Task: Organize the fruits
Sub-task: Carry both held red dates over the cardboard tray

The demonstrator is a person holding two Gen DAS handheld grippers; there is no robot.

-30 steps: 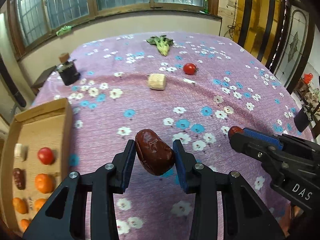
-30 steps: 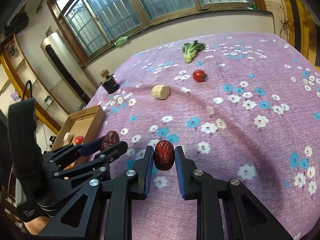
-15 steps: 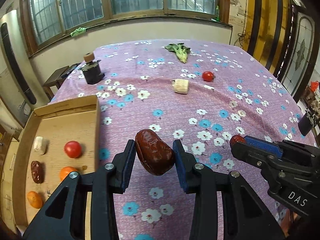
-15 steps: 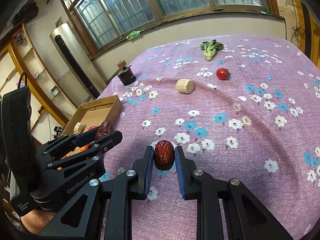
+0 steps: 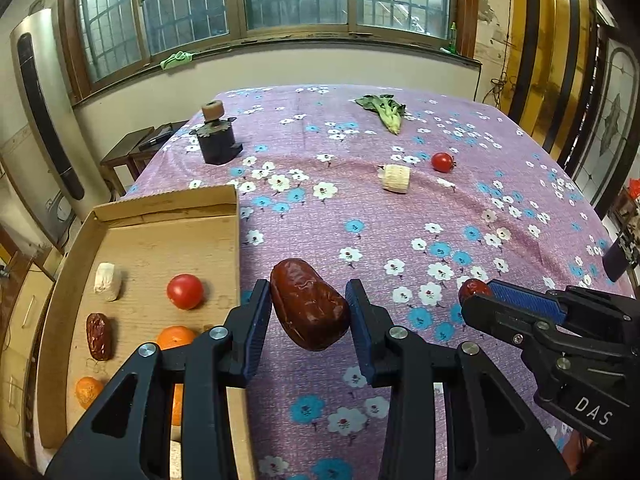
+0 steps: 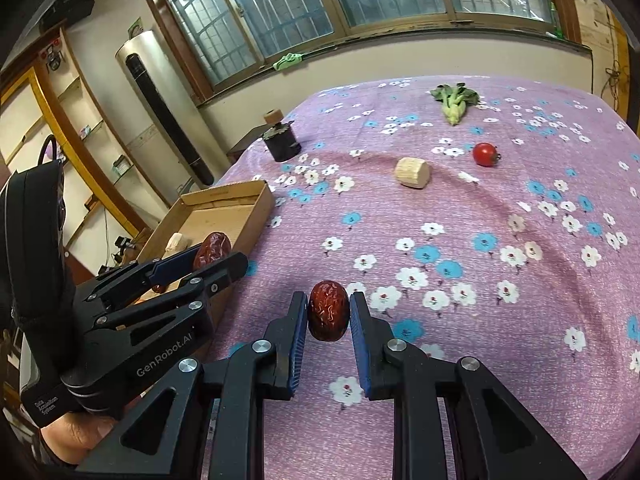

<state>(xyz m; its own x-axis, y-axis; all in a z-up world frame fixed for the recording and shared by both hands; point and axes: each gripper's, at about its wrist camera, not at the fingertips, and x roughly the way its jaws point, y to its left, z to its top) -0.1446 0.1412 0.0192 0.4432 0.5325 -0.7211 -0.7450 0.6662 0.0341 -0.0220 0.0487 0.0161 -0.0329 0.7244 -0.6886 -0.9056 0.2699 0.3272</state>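
Observation:
My left gripper point(image 5: 308, 306) is shut on a large wrinkled red date point(image 5: 308, 306), held above the cloth just right of the cardboard box point(image 5: 160, 204). My right gripper point(image 6: 328, 316) is shut on a smaller red date point(image 6: 328, 316); it shows at the right of the left wrist view point(image 5: 476, 292). The box holds a tomato point(image 5: 185, 291), a date point(image 5: 99, 342), several oranges point(image 5: 175, 337) and a white piece point(image 5: 107, 281). In the right wrist view the left gripper point(image 6: 208, 254) hangs over the box's near corner.
On the purple flowered tablecloth point(image 5: 400, 216) lie a loose tomato point(image 5: 442, 161), a pale cut chunk point(image 5: 396, 178), a leafy green point(image 5: 386, 114) and a dark block with a cork on top point(image 5: 216, 138). The table's left edge runs beside the box.
Both grippers have carried their dates leftward toward the box. The box now fills more of the left wrist view and lies closer in the right wrist view.

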